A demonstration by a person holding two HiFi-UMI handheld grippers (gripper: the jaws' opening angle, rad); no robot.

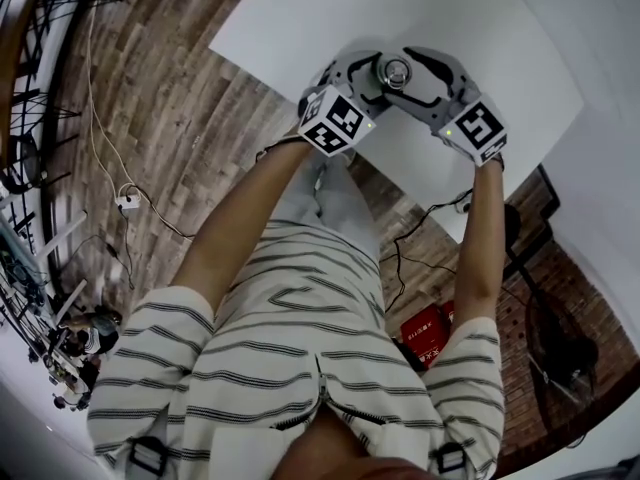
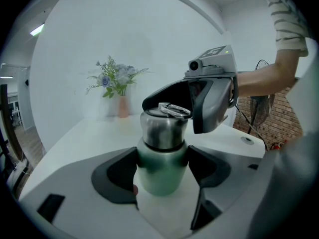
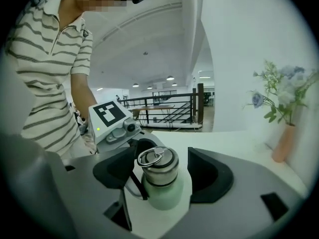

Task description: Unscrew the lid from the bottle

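**Seating the right claw on the lid**

My right claw [image 3: 164,173] stands spread around the steel lid [image 3: 158,166], pads clear of it. My left claw [image 2: 162,176] pinches the green bottle [image 2: 159,180], upright over the counter [image 2: 75,143]. I should centre the lid, close squarely on it, then twist while the left claw resists.

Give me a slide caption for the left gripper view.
Left tool clamps the green bottle while the right tool sits open around its steel lid; flower vase behind.

A vase [image 2: 122,107] of flowers [image 2: 115,78] stands on the white table [image 2: 75,136].
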